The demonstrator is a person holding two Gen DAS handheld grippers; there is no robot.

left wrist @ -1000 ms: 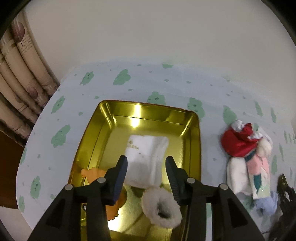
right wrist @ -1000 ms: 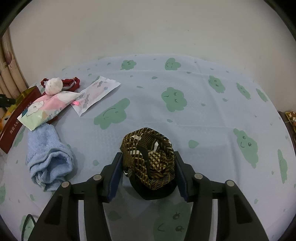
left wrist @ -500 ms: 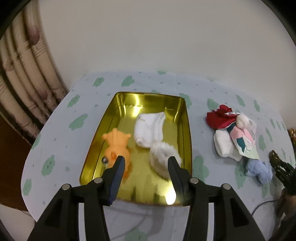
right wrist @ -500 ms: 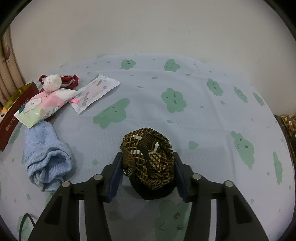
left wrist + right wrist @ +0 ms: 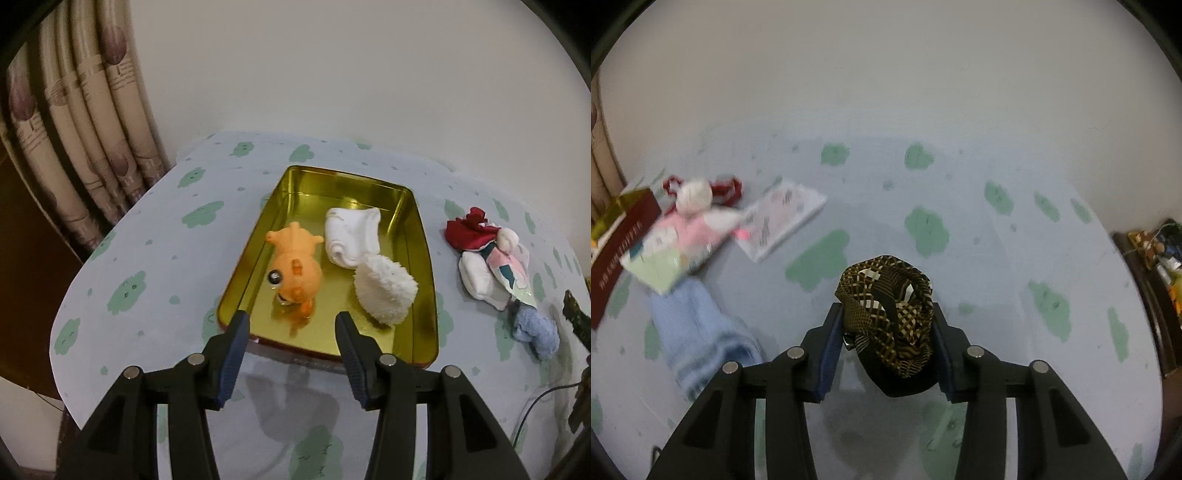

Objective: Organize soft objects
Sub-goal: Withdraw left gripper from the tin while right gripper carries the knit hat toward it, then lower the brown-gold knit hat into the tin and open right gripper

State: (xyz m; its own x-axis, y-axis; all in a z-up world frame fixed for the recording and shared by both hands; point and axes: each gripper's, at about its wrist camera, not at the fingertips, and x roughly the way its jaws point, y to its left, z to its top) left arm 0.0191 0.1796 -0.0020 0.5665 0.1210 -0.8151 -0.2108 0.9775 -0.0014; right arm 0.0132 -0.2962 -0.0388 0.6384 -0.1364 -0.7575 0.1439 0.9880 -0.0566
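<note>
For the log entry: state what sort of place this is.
Probably a room in a home. A table under a cloud-print cloth stands against a plain wall, patterned curtains hang beside it, and a gold tin tray holds an orange plush toy and socks.

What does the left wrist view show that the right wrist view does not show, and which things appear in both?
Only the left wrist view shows the inside of the gold tray with the orange plush toy, the folded white cloth and the fluffy white item, and the empty left gripper.

Only the right wrist view shows the right gripper, its jaws closing on the brown patterned cloth.

Both show the blue towel and the cloud-print tablecloth.
</note>
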